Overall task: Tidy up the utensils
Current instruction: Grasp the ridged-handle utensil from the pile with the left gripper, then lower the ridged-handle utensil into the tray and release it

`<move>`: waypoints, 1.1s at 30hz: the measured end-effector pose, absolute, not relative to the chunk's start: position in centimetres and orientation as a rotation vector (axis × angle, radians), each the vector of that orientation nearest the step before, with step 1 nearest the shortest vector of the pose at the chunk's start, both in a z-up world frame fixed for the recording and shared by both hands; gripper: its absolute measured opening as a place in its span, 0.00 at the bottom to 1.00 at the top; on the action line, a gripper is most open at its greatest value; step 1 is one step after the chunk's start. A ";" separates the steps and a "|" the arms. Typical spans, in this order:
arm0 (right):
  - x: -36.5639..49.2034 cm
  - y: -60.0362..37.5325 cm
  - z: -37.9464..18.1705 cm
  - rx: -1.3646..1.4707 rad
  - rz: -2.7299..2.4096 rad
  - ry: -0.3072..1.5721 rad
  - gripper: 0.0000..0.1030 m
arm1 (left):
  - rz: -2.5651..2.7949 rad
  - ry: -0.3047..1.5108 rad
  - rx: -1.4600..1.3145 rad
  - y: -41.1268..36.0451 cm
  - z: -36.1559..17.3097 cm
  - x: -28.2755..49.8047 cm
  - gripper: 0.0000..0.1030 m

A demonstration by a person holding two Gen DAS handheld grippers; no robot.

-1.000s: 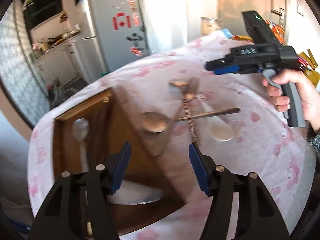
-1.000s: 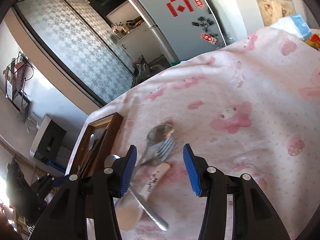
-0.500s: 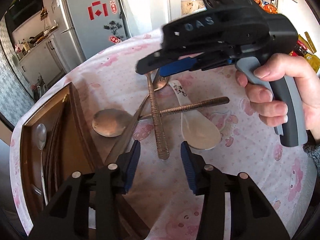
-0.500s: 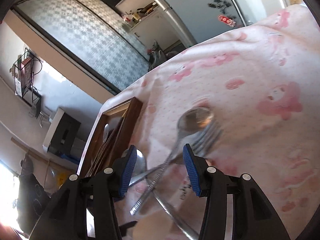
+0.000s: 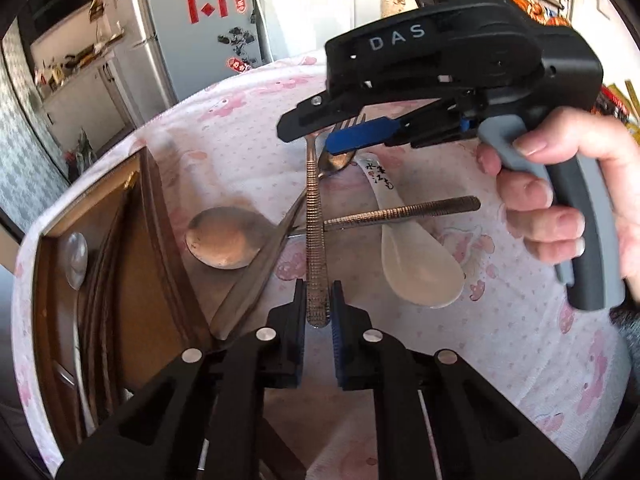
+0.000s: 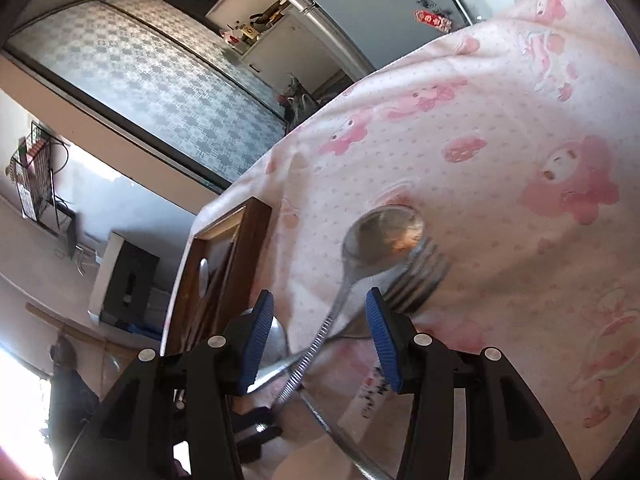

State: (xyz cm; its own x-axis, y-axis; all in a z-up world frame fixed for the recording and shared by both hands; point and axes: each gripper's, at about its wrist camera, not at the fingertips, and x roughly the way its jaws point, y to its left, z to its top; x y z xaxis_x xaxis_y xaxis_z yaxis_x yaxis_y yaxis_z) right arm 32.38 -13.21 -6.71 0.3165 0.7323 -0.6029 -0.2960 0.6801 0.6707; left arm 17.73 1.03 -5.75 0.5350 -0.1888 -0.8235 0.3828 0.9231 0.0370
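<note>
White letters "DAS" mark the right gripper (image 5: 340, 136) (jaws apart, hanging above the cutlery). Left gripper (image 5: 318, 304), jaws closing, pinches the fork (image 5: 314, 216) handle on the tablecloth (image 5: 500, 340) beside the tray (image 5: 156, 216).

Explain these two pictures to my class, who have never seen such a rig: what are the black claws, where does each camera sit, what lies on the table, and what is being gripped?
No robot here: a person holds a hand-operated two-finger gripper in each hand, each with a wide-angle camera looking along its fingers.

The left view shows the left gripper closing on the ribbed handle of a fork. The right gripper, held by a hand, hovers over the fork's tines.

The right view looks along the right gripper's own fingers, open and holding nothing.

On the pink tablecloth the fork lies crossed with two metal spoons, beside a white ceramic spoon. A wooden tray at the left already holds a spoon.
</note>
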 end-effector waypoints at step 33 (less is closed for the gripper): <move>27.5 -2.2 -1.6 0.361 0.831 0.946 0.05 | -0.247 0.887 0.193 8.2 -1.3 10.6 0.05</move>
State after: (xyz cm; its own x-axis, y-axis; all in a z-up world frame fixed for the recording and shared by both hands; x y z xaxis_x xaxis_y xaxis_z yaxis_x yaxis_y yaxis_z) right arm 27.51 -2.24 -1.62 0.3143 0.7608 -0.5678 -0.4658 0.6448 0.6060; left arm 10.60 8.22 -1.28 0.6067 -0.1326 -0.7838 0.2915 0.9544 0.0642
